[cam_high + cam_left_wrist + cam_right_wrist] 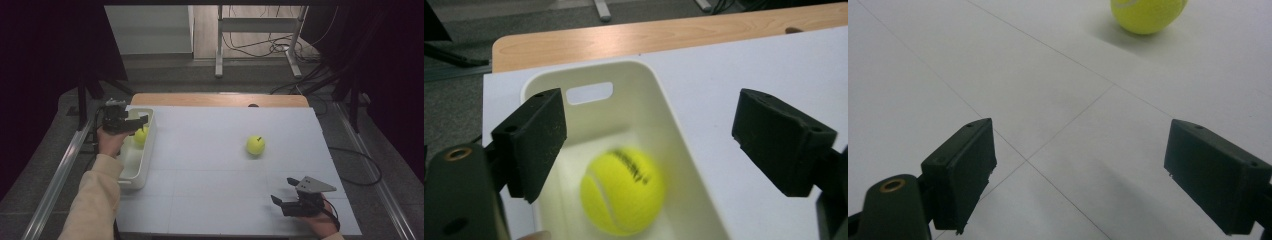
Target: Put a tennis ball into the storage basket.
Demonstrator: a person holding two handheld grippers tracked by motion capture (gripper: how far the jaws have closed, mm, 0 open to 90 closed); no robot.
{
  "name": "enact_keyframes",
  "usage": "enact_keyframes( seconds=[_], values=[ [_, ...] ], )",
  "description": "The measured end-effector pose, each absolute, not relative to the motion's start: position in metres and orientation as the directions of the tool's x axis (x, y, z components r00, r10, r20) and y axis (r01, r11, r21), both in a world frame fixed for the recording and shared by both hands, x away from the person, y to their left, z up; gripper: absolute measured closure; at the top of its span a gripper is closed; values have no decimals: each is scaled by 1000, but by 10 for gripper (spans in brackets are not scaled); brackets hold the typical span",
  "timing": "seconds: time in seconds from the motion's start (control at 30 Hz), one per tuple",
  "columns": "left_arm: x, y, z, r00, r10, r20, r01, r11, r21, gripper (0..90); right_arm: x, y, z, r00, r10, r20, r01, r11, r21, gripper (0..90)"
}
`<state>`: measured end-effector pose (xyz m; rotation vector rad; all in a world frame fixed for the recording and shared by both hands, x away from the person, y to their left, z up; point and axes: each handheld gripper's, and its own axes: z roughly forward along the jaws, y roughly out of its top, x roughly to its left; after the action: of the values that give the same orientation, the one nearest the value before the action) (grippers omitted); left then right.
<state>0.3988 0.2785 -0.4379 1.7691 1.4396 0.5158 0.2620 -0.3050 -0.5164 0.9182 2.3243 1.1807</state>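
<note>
Over the white bin [131, 165] at the table's left edge, my left gripper [136, 121] hangs with its jaws spread wide and nothing pressed between them. Below them, in the left gripper view, a yellow tennis ball [622, 190] lies inside the bin, smeared with motion blur, so I judge it is dropping or settling rather than at rest. The bin's far wall with its handle slot [589, 92] sits just beyond the left jaw. I hold the gripper above the bin so that the ball lands inside the walls and cannot roll off across the white sheet [215, 200].

My right gripper [285, 197] waits near the table's front right corner, jaws likewise apart and empty, aimed low over the sheet. A second tennis ball [255, 145] rests in the open, well apart from the bin and ahead of that gripper; I take it as the next thing to fetch, which would explain why the right jaws stand ready and point its way.

Much stays unclear. The second ball is cut off by the upper edge of the right gripper view [1147, 15]. The print on the ball in the bin is too blurred to read, and from above my left gripper covers part of that ball.
</note>
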Motion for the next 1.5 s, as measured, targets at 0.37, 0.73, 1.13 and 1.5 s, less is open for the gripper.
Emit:
enact_keyframes(
  seconds=[0.37, 0.73, 1.13, 1.5],
  values=[
    [390, 273, -430, 341, 916, -212, 618, -48, 785, 138, 262, -305, -516, -715, 698, -36, 381, 433, 817, 134],
    [373, 254, -423, 434, 875, -214, 571, -83, 816, 139, 262, -305, -516, -716, 697, -39, 380, 436, 816, 134],
    [361, 238, -421, 481, 854, -200, 550, -116, 827, 141, 262, -305, -516, -717, 696, -40, 377, 435, 817, 133],
    [353, 221, -413, 537, 824, -178, 513, -153, 844, 144, 262, -305, -516, -717, 696, -39, 375, 434, 819, 134]
  ],
)
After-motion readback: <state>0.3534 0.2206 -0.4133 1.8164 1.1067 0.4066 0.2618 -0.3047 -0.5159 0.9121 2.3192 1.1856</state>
